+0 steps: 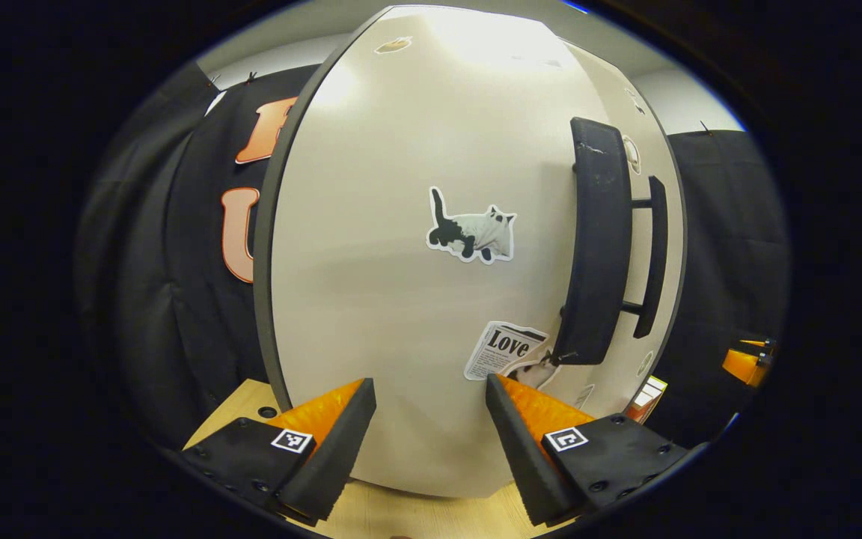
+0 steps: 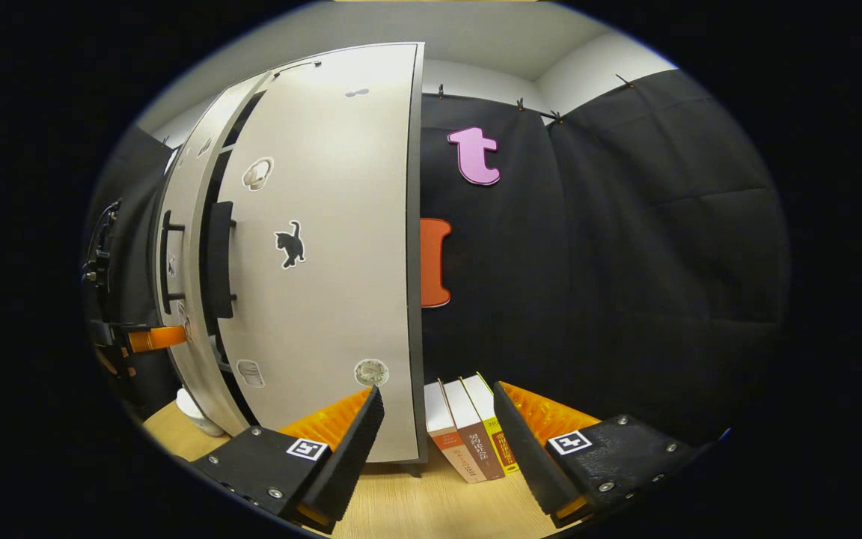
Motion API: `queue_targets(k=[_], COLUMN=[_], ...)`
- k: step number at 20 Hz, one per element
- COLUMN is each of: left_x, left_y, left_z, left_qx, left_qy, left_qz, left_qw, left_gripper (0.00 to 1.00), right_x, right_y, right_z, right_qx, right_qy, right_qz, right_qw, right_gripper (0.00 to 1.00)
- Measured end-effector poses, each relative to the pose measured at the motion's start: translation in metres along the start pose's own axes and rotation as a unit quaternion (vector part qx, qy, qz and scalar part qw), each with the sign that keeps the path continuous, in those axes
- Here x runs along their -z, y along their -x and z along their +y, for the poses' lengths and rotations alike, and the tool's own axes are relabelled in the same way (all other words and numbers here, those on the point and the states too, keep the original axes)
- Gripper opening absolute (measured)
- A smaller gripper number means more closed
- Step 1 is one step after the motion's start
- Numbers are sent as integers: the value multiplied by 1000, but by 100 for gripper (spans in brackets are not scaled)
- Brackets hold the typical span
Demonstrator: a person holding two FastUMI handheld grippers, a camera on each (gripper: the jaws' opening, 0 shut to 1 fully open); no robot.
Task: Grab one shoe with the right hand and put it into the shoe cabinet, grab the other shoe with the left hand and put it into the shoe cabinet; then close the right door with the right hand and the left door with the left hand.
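The tall cream-white shoe cabinet (image 1: 416, 299) with dark edging stands on a pale wooden tabletop (image 1: 401, 516), and its flat left door (image 1: 371, 247), marked by a black-and-white cat sticker (image 1: 472, 233), sits right in front of the left gripper (image 1: 431, 427), whose jaws are spread wide with nothing between them. In the right gripper view the right door (image 2: 326, 262) looks nearly flush, a dark gap showing between the two doors. The right gripper (image 2: 438, 438) is also open and empty, aimed past the cabinet's right edge toward three upright books (image 2: 468, 434) beside it. The shoes cannot be seen, presumably inside already.

The doors look like light, stiff, smooth laminate panels that should swing freely on their hinges, so a gentle push with a fingertip on the flat face, out near the free edge, is likely enough. The long black bar handle (image 1: 597, 239) on the left door gives a surer hold; the glossy face may let a finger slip. The cabinet could rock if shoved hard.

Black cloth hangs behind, with a plain white wall above
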State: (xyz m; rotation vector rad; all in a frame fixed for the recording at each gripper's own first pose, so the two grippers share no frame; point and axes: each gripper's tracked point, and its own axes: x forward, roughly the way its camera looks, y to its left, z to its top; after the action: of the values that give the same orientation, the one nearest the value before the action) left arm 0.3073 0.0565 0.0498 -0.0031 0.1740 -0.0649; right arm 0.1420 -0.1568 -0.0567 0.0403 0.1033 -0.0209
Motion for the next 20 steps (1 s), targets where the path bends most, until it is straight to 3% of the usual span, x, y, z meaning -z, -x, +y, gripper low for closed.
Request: queue_targets(k=[7,13,20], left_x=[-32,-100,-167], left_y=[27,100,185], left_z=[13,72,145], left_qx=[-22,-78,-122], left_qy=[-2,16,-13], left_qz=[-10,-35,-86], left_qw=[1000,996,989], left_gripper=[97,97,97], right_x=[-41,-120,-190], right_y=[-8,14,73], right_z=[22,49,83], right_qx=[-23,-51,-77], right_qy=[-15,6,0], right_qz=[-10,-43,-79], right_qw=[1000,998,994], right_gripper=[92,91,92])
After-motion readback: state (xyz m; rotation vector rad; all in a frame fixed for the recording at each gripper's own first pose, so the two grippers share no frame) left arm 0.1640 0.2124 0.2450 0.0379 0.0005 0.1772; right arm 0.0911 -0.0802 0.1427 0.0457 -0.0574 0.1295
